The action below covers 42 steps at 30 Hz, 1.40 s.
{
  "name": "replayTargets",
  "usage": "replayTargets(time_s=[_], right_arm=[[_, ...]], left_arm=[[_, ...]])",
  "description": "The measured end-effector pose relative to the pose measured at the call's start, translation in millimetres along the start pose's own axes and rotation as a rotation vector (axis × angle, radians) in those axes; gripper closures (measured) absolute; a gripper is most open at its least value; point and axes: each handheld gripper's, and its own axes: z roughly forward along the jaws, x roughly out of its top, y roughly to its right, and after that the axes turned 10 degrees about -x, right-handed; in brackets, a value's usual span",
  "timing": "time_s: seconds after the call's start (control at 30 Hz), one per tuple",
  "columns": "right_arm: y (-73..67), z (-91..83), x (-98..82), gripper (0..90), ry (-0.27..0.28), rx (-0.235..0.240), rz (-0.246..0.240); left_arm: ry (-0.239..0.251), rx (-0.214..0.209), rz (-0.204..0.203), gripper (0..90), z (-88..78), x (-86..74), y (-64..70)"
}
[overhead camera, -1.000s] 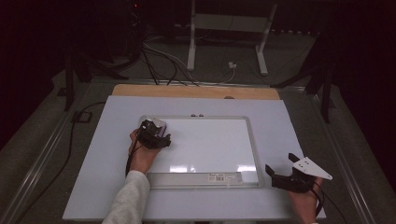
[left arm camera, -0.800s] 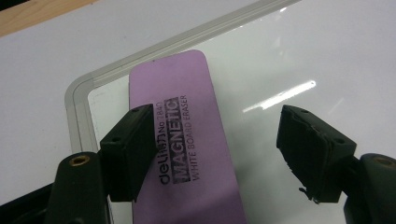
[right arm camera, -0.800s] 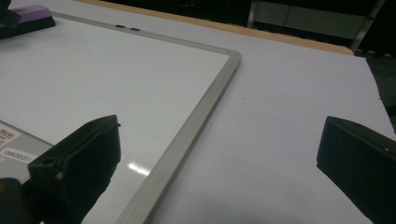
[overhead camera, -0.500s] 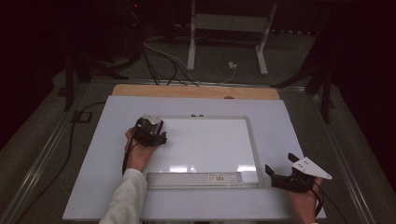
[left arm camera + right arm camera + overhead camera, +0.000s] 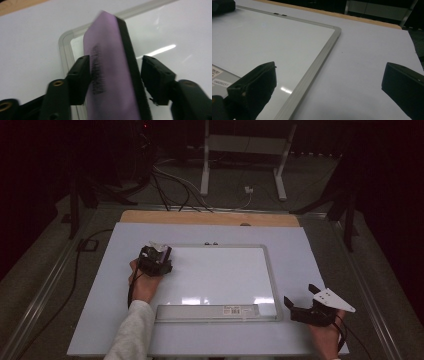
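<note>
on the whiteboard [image 5: 220,275] corner, the left gripper [image 5: 113,75] is squeezing a purple eraser [image 5: 112,75]; the right gripper [image 5: 329,82] is sitting wide apart.

Dim lab, floor cables [image 5: 170,185], metal stand [image 5: 245,150]

The high view looks forward and down over the whole whiteboard [image 5: 220,277]. The left gripper view sits close above the whiteboard's rounded corner. The right gripper view looks low across its far right corner. All three views share the whiteboard.

Purple eraser [image 5: 110,72], white whiteboard [image 5: 220,272]
</note>
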Motion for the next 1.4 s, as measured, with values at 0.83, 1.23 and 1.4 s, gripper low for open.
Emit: replayTargets(time_s=[0.83, 1.23, 1.4], right_arm=[[1.0, -0.6, 0.1, 0.1, 0.002, 0.001, 0.003], [1.0, -1.7, 0.3, 0.1, 0.004, -0.001, 0.005], [0.8, -1.5, 0.1, 0.1, 0.005, -0.001, 0.004]], left_arm=[[0.017, 0.106, -0.169, 60.2, 5.3, -2.5, -17.1], [0.014, 0.097, -0.168, 57.5, 9.9, -0.3, -20.5], [0.040, 0.095, -0.166, 42.2, 6.5, -2.5, -22.3]])
